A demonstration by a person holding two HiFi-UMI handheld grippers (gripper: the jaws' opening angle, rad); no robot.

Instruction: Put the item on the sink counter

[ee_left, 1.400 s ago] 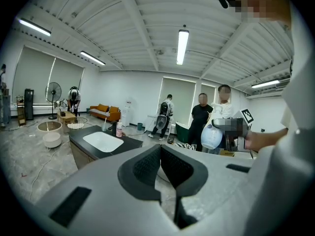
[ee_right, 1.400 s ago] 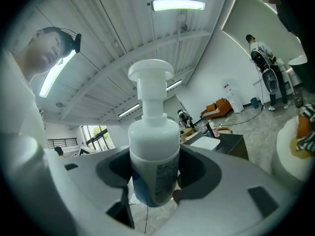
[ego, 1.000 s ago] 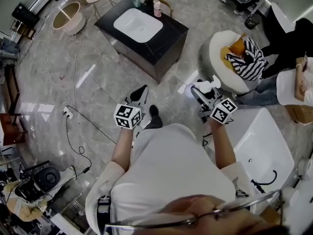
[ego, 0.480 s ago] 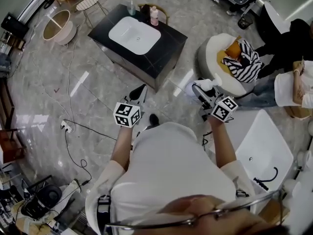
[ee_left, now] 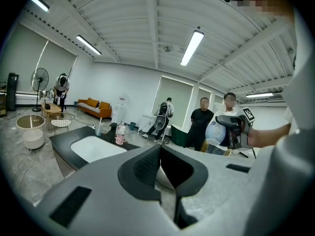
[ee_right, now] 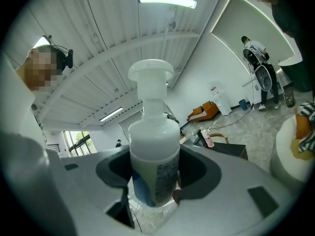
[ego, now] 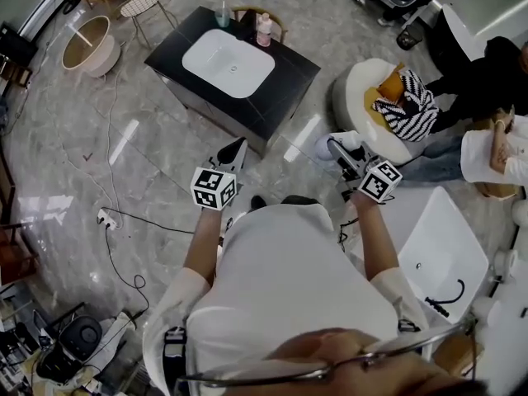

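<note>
The item is a white pump bottle (ee_right: 153,156), standing upright between the jaws of my right gripper (ee_right: 153,183), which is shut on it. In the head view this bottle (ego: 324,148) and right gripper (ego: 337,150) hang over the floor, right of the black sink counter (ego: 285,60) and short of it. The counter carries a white basin (ego: 227,63), a pink bottle (ego: 264,30) and a cup (ego: 223,15). My left gripper (ego: 231,157) is shut and holds nothing; its view shows the counter (ee_left: 61,140) ahead and the held bottle (ee_left: 215,132) to the right.
A round white chair (ego: 363,81) with a striped cushion stands right of the counter. A white bathtub (ego: 437,250) lies at my right, with people (ego: 495,151) beyond it. A cable (ego: 124,221) crosses the floor at left. A round tub (ego: 82,44) and a wire chair (ego: 140,2) stand far left.
Both grippers have moved forward over the floor toward the sink counter as the person walks. The right one still holds the bottle; the left stays shut.
</note>
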